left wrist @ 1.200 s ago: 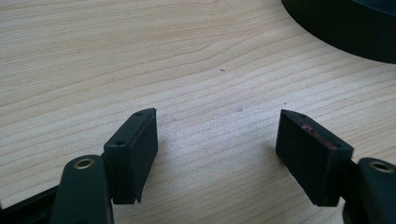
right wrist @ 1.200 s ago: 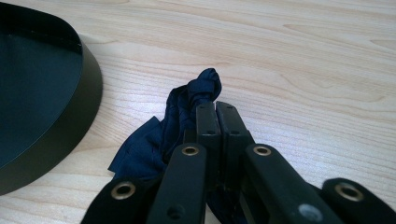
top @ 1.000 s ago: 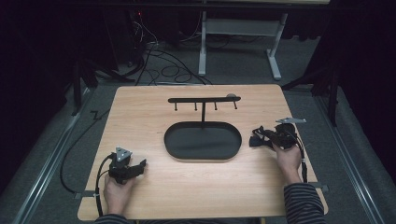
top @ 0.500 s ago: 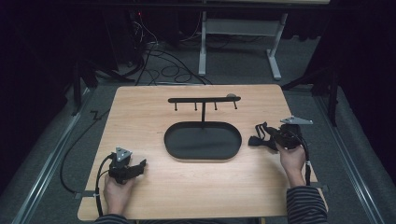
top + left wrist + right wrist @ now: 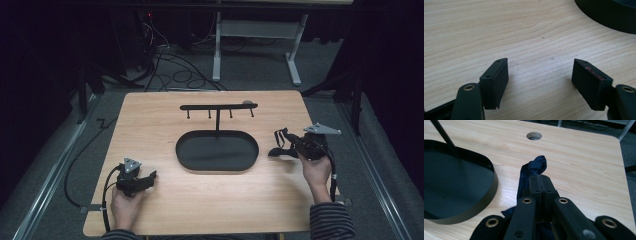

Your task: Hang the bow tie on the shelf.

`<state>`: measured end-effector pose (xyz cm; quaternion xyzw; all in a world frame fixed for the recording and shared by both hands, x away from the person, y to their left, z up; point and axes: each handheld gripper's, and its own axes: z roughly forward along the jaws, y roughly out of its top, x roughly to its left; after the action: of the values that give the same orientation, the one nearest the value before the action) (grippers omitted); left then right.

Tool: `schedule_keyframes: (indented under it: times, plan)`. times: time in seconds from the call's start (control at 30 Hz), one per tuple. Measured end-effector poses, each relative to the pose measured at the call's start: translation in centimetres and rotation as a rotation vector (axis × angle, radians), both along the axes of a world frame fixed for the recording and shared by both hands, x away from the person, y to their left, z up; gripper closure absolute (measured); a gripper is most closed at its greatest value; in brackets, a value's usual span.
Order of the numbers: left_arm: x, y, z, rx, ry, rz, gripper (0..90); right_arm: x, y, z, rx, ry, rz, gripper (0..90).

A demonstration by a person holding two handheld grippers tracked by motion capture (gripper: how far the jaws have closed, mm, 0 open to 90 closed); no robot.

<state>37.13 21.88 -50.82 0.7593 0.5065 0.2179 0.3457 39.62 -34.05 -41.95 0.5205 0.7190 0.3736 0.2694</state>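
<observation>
The dark blue fabric strap (image 5: 534,167) (knotted at its far end, looks like a cord or band) sits pinched in the right claw (image 5: 287,145), lifted a bit off the worktop (image 5: 165,115) at the right side, approx level with the tray. Its long axis runs out along the jaws, pointing left toward the stand, with a loop hanging below the jaws in the right gripper view.

The key relation: the hook rack (image 5: 218,106) lies left of and farther back than the right claw, with the black oval tray (image 5: 190,150) under it and nearer. The rack's bar runs left-right across the worktop, w/ four short pegs hanging down; the rightmost peg is the nearest one to the strap. So the likely next move is up and inward to the left, to get a loop over a peg. The right hand is much nearer the rack than the left.

Right claw: jaws clenched together on the strap, pads pressed flat w/ fabric between them. Left claw (image 5: 540,75): jaws spread wide, nothing between them, hovering low over bare wood at the front-left of the worktop, the tray edge at the top right corner of the left gripper view, well apart from the strap.
</observation>
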Motion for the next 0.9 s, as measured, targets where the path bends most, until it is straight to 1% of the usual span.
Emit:
schedule_keyframes:
  times: [0.23, 0.3, 0.37, 0.5, 0.53, 0.73, 0.9]
  plan:
    - [0.0, 0.0, 0.0, 0.0, 0.0, 0.0, 30.2, -0.8, 0.6, 1.2, -0.008, -0.033, 0.026, 90.0]
    - [0.0, 0.0, 0.0, 0.0, 0.0, 0.0, 30.2, -0.9, 0.6, 1.3, -0.013, -0.038, 0.031, 90.0]
    - [0.0, 0.0, 0.0, 0.0, 0.0, 0.0, 30.2, -1.3, 1.0, 1.8, -0.015, -0.052, 0.043, 90.0]
    - [0.0, 0.0, 0.0, 0.0, 0.0, -0.001, 30.2, -1.7, 1.3, 2.2, -0.013, -0.061, 0.055, 90.0]
    - [0.0, 0.0, 0.0, 0.0, 0.0, 0.0, 30.2, -1.9, 1.5, 2.5, -0.017, -0.072, 0.067, 90.0]
    - [0.0, 0.0, 0.0, 0.0, 0.0, 0.0, 30.2, -2.6, 2.1, 3.1, -0.02, -0.093, 0.097, 90.0]
    - [0.0, 0.0, 0.0, 0.0, 0.0, -0.001, 30.2, -3.0, 2.7, 3.5, -0.019, -0.099, 0.12, 90.0]
